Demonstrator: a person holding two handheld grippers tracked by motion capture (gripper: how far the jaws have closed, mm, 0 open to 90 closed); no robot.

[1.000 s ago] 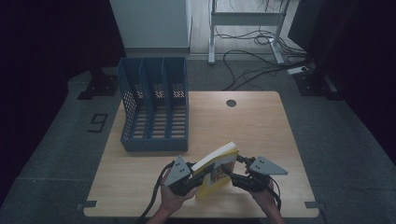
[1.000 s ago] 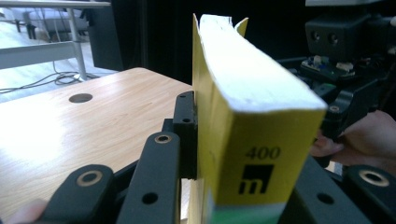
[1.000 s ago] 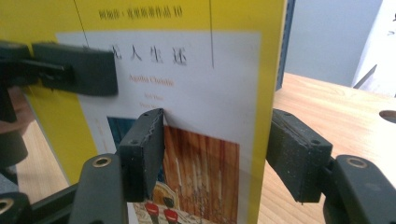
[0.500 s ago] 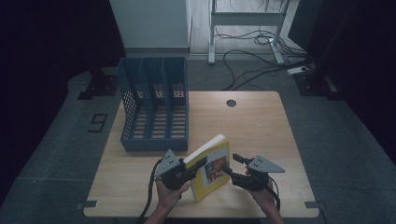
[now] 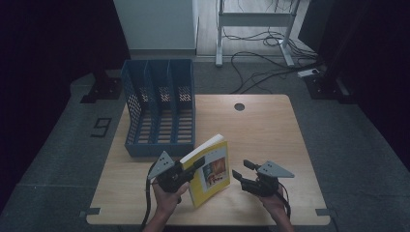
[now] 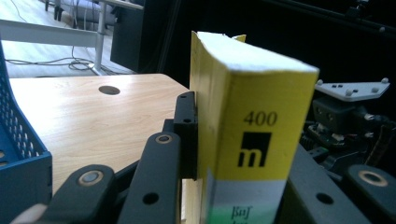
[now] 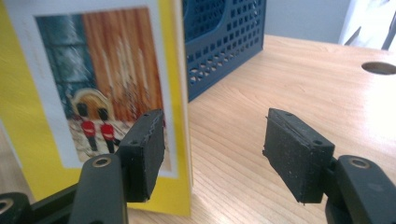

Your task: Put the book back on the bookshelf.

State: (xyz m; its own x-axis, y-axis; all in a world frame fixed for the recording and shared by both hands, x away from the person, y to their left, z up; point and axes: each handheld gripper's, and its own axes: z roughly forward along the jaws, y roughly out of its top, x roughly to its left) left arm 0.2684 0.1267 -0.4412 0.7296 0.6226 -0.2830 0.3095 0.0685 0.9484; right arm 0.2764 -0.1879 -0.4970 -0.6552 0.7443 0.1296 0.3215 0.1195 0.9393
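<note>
A thick yellow paperback book [image 5: 211, 173] stands tilted on its lower edge at the table's front middle. My left gripper [image 5: 197, 165] is shut on its spine side. In the left gripper view the yellow spine [image 6: 254, 135], marked 400, sits clamped between the jaws of the left gripper [image 6: 238, 154], and one pad [image 6: 187, 126] presses on the cover. My right gripper [image 5: 240, 169] is open, just right of the book and apart from it. In the right gripper view the picture cover [image 7: 93, 93] rises beside the left pad [image 7: 144, 149] of the right gripper [image 7: 219, 154], and nothing lies between the jaws.
A blue three-slot file rack [image 5: 159, 106] stands at the back left of the wooden table [image 5: 270, 130], close behind the book; its perforated wall [image 7: 224, 42] is also in the right gripper view. A round cable hole [image 5: 239, 107] lies at the far middle. Cables cross the floor beyond.
The book has swung up from lying tilted between both grippers to standing on its edge. The left gripper has moved left with it, and the right gripper now stands apart, open.
</note>
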